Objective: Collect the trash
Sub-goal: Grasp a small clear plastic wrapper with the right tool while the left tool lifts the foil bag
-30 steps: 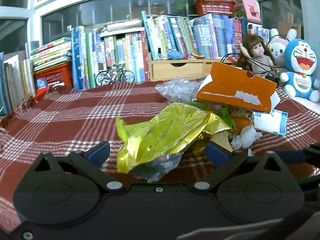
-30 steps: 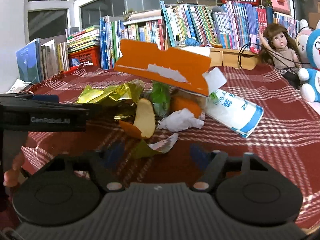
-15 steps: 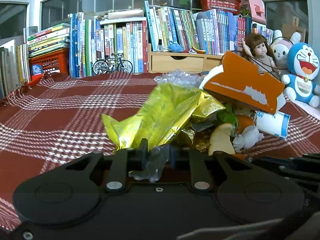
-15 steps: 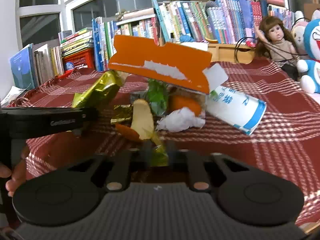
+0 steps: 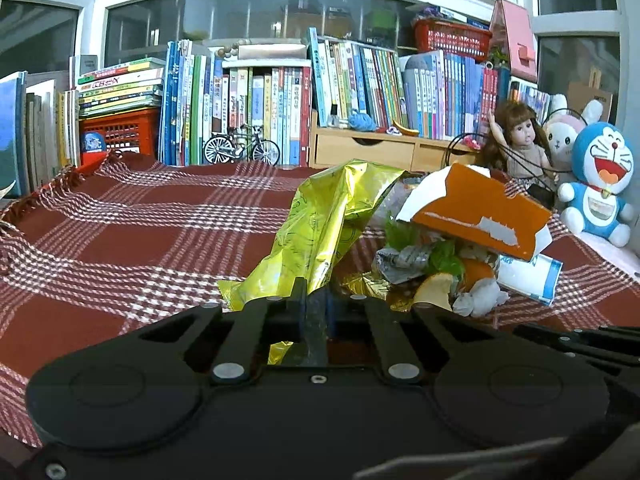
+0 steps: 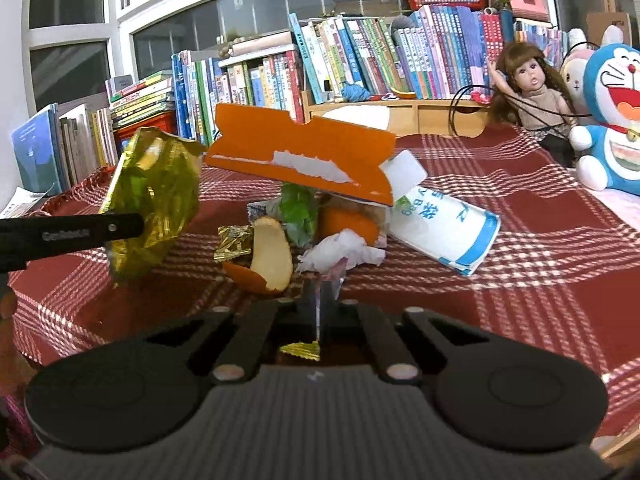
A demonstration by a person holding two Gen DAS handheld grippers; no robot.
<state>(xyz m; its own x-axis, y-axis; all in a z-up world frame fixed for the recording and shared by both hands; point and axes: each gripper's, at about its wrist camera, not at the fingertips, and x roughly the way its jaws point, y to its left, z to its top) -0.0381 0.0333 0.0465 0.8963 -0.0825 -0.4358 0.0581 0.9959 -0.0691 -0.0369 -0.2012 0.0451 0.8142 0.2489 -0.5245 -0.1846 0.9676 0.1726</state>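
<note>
Left wrist view: the left gripper [image 5: 314, 304] was clamped on one gold foil wrapper [image 5: 328, 224], lifted above the red plaid tablecloth [image 5: 120, 240] beside the trash pile, where one orange torn carton [image 5: 476, 212] lay on top.

Right wrist view: the right gripper [image 6: 318, 304] pinched a thin scrap [image 6: 334, 274], its fingers nearly together. Two plush toys and one doll [image 6: 528, 92] stood behind.
</note>
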